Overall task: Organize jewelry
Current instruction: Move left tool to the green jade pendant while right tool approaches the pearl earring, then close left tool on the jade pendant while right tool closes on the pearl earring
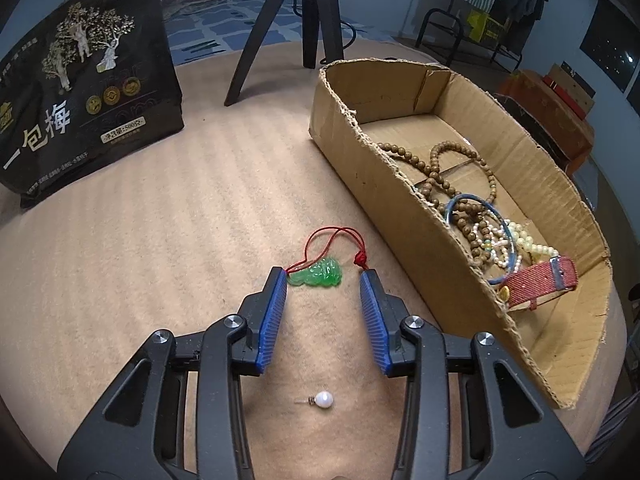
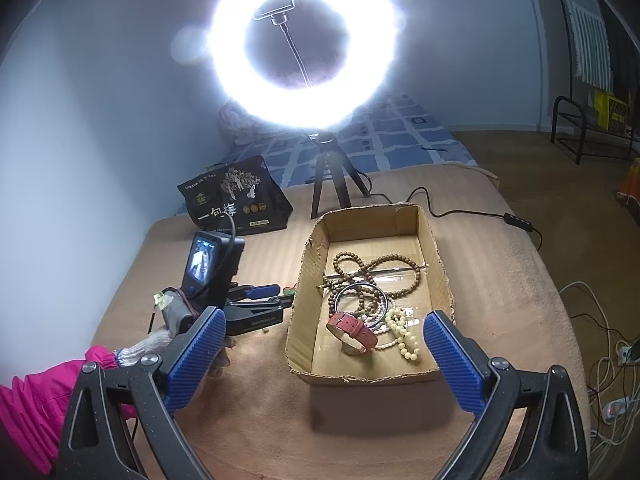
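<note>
A green jade pendant (image 1: pixel 317 276) on a red cord (image 1: pixel 332 240) lies on the tan blanket. My left gripper (image 1: pixel 324 280) is open, low over the blanket, its blue fingertips on either side of the pendant. A pearl earring (image 1: pixel 322 400) lies further back between the fingers. The cardboard box (image 1: pixel 400 216) to the right holds wooden bead strands (image 1: pixel 440 176), a blue bangle (image 1: pixel 480 216), pale bead bracelets and a red watch strap (image 1: pixel 540 284). My right gripper (image 2: pixel 324 328) is open and empty, raised over the box's (image 2: pixel 360 376) near end. The left gripper (image 2: pixel 260 300) shows left of the box.
A black snack bag (image 1: pixel 84 88) stands at the back left. A ring light (image 2: pixel 304 52) on a black tripod (image 1: pixel 304 20) stands behind the box. A cable (image 2: pixel 460 210) runs across the blanket at the right. A pink sleeve (image 2: pixel 36 396) is at the lower left.
</note>
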A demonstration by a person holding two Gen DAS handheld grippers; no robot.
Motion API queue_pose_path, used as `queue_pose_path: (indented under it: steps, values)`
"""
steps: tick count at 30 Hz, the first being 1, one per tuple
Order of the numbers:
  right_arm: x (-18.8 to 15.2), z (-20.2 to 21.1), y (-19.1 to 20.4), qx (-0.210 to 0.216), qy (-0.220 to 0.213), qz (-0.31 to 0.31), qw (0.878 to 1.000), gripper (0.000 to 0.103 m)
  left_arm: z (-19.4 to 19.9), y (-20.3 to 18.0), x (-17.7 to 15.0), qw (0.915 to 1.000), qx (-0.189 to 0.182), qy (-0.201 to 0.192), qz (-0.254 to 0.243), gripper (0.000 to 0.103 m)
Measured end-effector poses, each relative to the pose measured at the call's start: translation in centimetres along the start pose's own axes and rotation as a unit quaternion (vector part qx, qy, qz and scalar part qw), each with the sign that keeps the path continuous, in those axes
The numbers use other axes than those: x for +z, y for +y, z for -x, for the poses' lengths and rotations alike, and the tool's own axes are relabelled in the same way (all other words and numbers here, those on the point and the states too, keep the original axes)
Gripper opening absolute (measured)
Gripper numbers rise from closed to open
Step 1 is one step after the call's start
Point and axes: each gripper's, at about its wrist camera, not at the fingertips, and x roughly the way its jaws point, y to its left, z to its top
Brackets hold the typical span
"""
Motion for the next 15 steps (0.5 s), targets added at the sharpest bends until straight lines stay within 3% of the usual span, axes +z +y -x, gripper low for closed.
queue_pose_path:
  steps: [11, 13, 15]
  values:
    - [0.0, -0.3, 0.0, 0.01, 0.009, -0.005, 1.0, 0.101, -1.8, -0.6, 0.6, 0.9995, 0.027, 0.0, -0.014, 0.039]
    - [-0.1, -0.4, 0.0, 0.011, 0.011, -0.004, 1.0, 0.101, -2.0, -0.8, 0.6, 0.999, 0.039, -0.001, -0.022, 0.031]
    - [-0.1, -0.6, 0.1, 0.013, 0.015, -0.002, 1.0, 0.101, -2.1, -0.7, 0.6, 0.9989, 0.04, -0.002, -0.022, 0.031]
